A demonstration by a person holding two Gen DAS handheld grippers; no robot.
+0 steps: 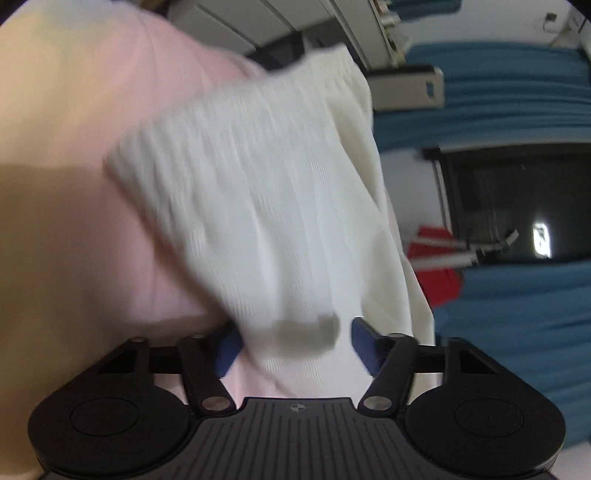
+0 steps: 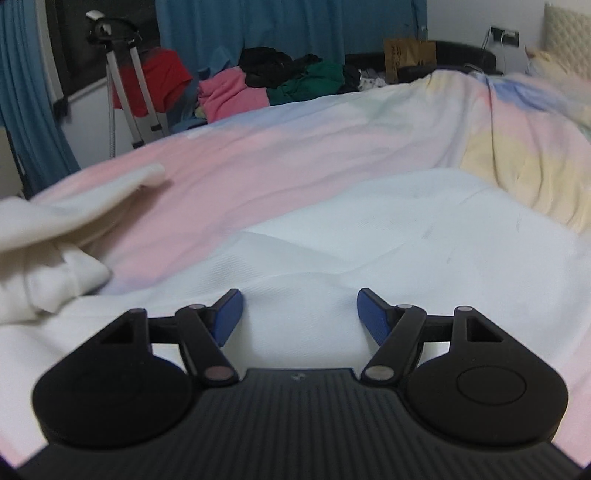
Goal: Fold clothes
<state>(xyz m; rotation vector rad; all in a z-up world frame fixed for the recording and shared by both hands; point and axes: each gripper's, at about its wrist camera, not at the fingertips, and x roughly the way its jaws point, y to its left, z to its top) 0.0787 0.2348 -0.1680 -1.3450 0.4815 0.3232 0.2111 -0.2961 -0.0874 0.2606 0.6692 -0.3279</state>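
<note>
Left gripper [image 1: 291, 341]: blue fingers [image 1: 364, 341] spread, white ribbed garment [image 1: 258, 192] passing between them. Frame is motion-blurred; can't tell whether the pads actually bite the cloth. Left view is rolled sideways, so garment's long axis reads from the gripper up and away toward the top of frame, free edge at the far end.

Right gripper [image 2: 299, 314]: fingers spread wide, hovering just above or on the same white garment [image 2: 388, 236], nothing pinched. In this view the garment lies flat on the bed [image 2: 277, 155], spread across the near half, a raised fold between the fingers. A lifted, bunched part [image 2: 55, 236] rises at the left with a cuff-like end pointing right.

Surface: bedsheet with pastel pink, yellow, blue bands, wrinkled at right.

Room: blue curtains [image 2: 288, 33] behind, clothes pile [image 2: 280, 81] (pink, black, green) at far bed edge, red item on a metal stand [image 2: 125, 81], brown paper bag [image 2: 406, 55], padded headboard [image 2: 569, 33] at right.
</note>
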